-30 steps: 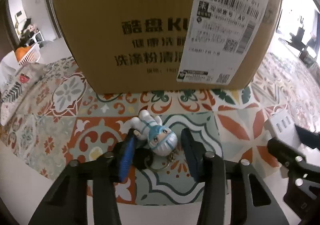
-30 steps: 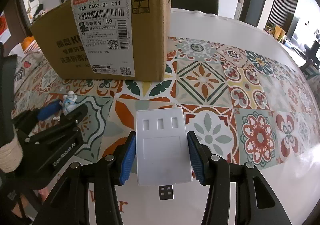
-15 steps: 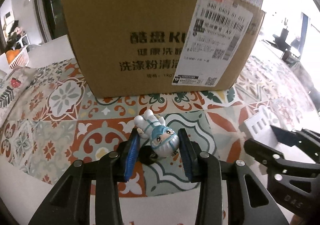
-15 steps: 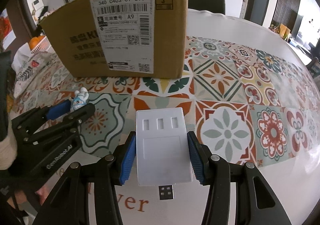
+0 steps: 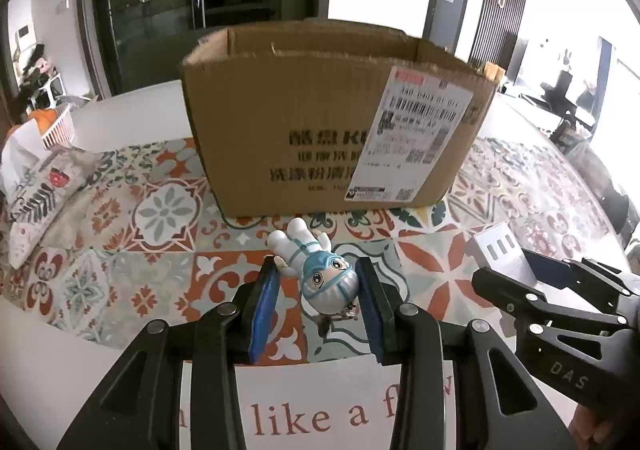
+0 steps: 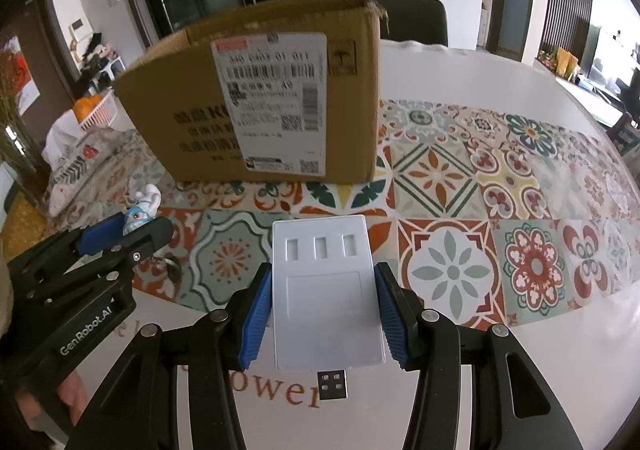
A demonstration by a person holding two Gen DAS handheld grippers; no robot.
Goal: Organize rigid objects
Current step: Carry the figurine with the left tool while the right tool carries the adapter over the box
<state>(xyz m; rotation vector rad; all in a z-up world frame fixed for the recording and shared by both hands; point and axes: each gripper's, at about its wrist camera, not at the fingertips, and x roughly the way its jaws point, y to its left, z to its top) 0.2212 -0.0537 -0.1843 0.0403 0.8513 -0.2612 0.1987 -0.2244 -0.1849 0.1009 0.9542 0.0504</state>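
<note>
Box [image 5: 320,122] stands straight ahead of both grippers, open top up. Left gripper [image 5: 316,300] clamps the figurine [image 5: 320,270], lifted off the table [image 6: 500,210]; right gripper [image 6: 322,314] clamps the hub [image 6: 326,290], long axis boxward.

The open brown cardboard box [image 5: 336,118] stands at the far side of the patterned tile tablecloth [image 6: 452,210]. Near of it, the small white-and-blue astronaut figurine [image 5: 316,266] sits on the left and the flat white rectangular USB hub [image 6: 324,290] on the right, well apart.
</note>
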